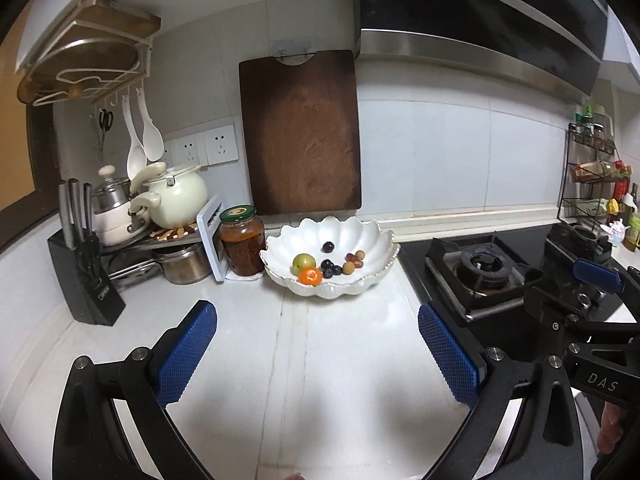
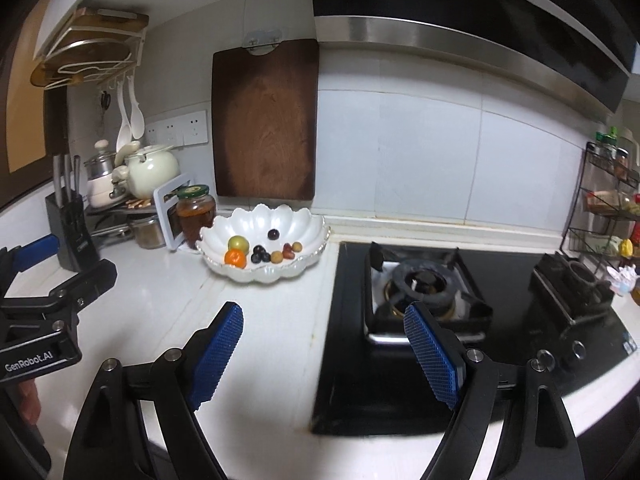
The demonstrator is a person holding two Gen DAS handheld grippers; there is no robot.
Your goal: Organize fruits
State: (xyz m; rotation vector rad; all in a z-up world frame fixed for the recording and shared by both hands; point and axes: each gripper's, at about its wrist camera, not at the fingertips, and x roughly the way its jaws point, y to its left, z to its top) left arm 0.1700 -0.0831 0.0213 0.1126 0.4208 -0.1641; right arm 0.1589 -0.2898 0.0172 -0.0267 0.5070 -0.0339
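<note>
While both tools, left [image 1: 318, 356] and right [image 2: 324, 354], hang wide apart and empty, the fruits [image 1: 326, 266] sit in the bowl [image 1: 376, 236] at the counter's [image 1: 248, 340] back edge; a hard pinch could squash them.

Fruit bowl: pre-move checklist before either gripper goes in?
1. Left gripper open, nothing between the pads: ok.
2. Right gripper open, empty: ok.
3. White scalloped bowl upright on the countertop, not touched: ok.
4. Fruits sit apart enough to pick: orange and green fruit touch, dark grapes cluster: not ok.
5. Countertop between grippers and bowl free of obstacles: ok.
6. Sauce jar close beside the bowl's left rim; clearance there: cannot tell.
</note>
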